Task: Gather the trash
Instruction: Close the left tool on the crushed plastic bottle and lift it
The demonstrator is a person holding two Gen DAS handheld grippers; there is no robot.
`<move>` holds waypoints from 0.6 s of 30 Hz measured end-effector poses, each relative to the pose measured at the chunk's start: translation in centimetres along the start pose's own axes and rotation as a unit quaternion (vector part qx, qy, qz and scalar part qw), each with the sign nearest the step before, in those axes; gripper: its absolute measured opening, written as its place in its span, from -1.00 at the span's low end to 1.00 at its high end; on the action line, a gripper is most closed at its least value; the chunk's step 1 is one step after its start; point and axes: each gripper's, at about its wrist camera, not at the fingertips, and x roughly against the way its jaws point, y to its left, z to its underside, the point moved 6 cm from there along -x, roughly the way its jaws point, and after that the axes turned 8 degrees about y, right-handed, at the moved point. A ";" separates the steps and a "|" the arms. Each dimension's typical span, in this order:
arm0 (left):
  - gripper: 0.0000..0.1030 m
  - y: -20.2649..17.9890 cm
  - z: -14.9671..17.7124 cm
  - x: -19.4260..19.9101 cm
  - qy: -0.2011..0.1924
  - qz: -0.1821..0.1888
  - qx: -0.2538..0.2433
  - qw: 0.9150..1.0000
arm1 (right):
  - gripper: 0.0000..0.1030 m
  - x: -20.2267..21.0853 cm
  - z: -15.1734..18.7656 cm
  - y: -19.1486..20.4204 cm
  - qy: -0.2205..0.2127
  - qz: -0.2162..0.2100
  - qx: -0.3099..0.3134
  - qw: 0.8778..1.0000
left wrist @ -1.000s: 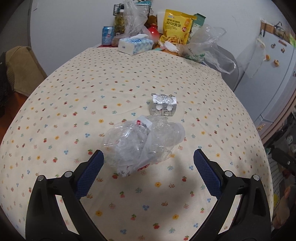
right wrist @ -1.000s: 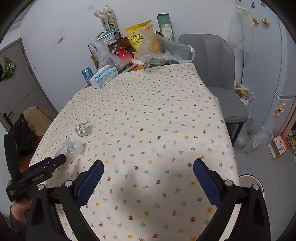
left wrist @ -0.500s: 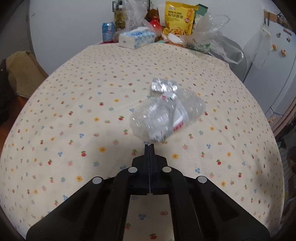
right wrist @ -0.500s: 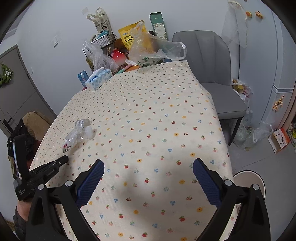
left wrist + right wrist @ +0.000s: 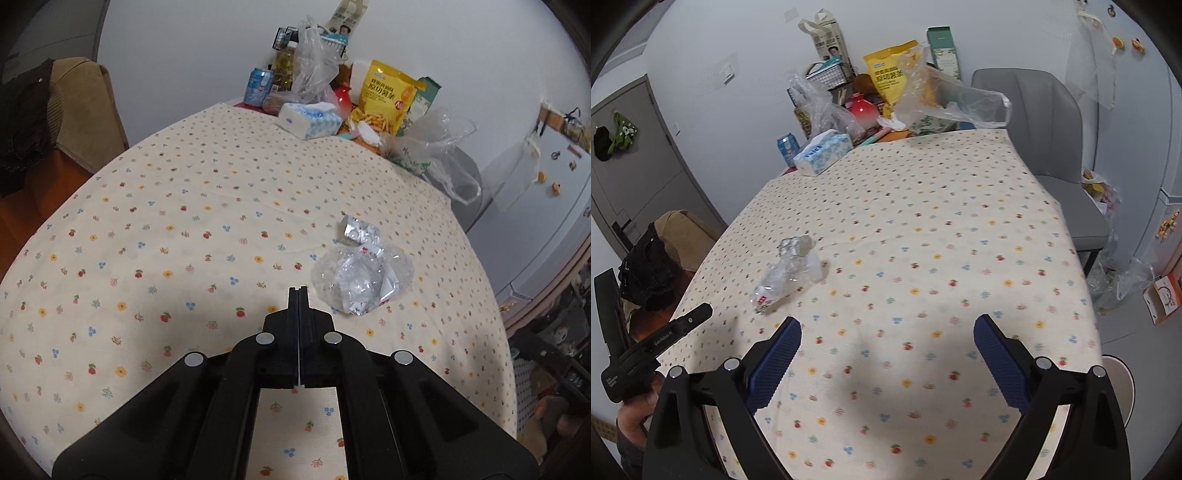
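Left hand-held gripper closed, seemingly empty, beside bottle

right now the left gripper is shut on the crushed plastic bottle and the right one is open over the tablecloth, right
Not quite. The left gripper is shut, but on nothing: in the left wrist view its fingers meet just short of the crushed plastic bottle, which lies free on the tablecloth. The right gripper is open over the tablecloth, as you say.

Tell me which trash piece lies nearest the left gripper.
The crumpled clear bottle, just right of the shut left gripper; the silver blister pack lies beyond it.
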 end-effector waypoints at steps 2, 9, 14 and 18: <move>-0.96 -0.4 -0.4 0.1 -0.002 0.008 -0.007 1.000 | 0.78 -0.4 -0.1 0.7 0.002 -0.004 0.006 1.000; 0.26 -4.4 -1.1 -1.3 0.000 0.011 -0.071 0.997 | 0.78 0.1 -0.4 -0.9 -0.001 0.005 -0.006 1.000; 0.27 -7.7 -1.2 -4.0 0.027 -0.017 -0.144 0.989 | 0.78 0.9 -0.6 -4.2 -0.006 0.023 -0.036 0.999; 0.27 -9.6 -1.2 -6.2 0.039 -0.048 -0.191 0.980 | 0.78 1.1 -0.8 -5.7 -0.005 0.029 -0.046 0.999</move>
